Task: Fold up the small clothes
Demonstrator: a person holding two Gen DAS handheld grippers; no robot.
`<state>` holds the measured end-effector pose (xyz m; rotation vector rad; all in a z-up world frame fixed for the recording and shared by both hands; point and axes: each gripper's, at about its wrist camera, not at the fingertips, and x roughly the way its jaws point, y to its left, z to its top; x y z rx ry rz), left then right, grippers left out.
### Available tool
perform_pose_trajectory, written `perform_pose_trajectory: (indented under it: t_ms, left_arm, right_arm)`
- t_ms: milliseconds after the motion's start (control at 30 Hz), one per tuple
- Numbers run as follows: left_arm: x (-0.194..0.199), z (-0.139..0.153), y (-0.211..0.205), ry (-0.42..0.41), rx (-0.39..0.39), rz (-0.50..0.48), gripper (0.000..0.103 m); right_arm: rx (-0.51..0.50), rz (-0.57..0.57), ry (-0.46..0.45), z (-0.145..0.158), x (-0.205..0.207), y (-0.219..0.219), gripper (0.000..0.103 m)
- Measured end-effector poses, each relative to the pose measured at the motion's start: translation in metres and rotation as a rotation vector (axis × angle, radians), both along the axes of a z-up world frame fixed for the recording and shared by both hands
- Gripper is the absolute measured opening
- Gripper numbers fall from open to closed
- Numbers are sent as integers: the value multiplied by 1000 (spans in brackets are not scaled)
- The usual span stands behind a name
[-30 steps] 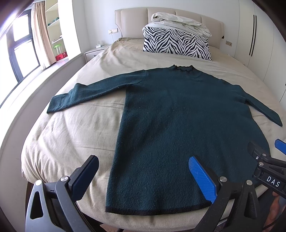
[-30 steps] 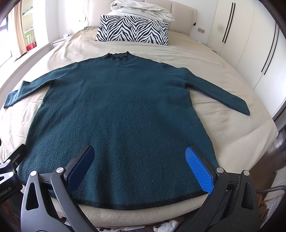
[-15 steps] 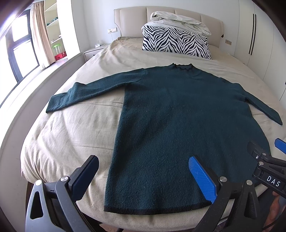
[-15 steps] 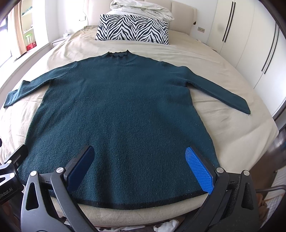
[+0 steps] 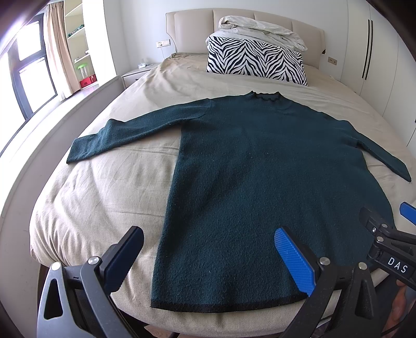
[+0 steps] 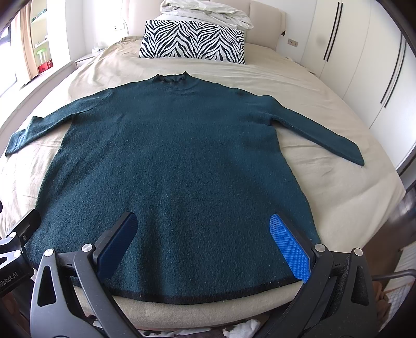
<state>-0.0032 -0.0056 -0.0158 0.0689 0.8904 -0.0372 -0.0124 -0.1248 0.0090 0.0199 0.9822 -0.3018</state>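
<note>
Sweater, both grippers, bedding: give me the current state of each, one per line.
Sweater: unfolded, flat on the bed, both sleeves spread outward, hem at the near edge.
Left gripper: open, empty, above the hem.
Right gripper: open, empty, above the hem.
Bed sheet: lightly wrinkled.
Zebra pillow: against the headboard.
White duvet: bunched on top of the pillow.

sweaters: 1 dark green (image 6: pixel 179 166), 2 sleeves spread | beds: 1 (image 6: pixel 325 109) | zebra pillows: 1 (image 6: pixel 193 43) | white duvets: 1 bundled (image 6: pixel 208 11) | hand-held grippers: 2, left (image 5: pixel 208 256), right (image 6: pixel 202 240) | nightstands: 1 (image 5: pixel 135 75)
</note>
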Motion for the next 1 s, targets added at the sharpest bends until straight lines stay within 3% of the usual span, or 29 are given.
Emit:
perform_pose_trajectory:
  t_ms: [1000]
  left_arm:
    - [3,-6,0,25,-4,3,103]
  right_arm:
    - [0,3,29,-13,4,0,103]
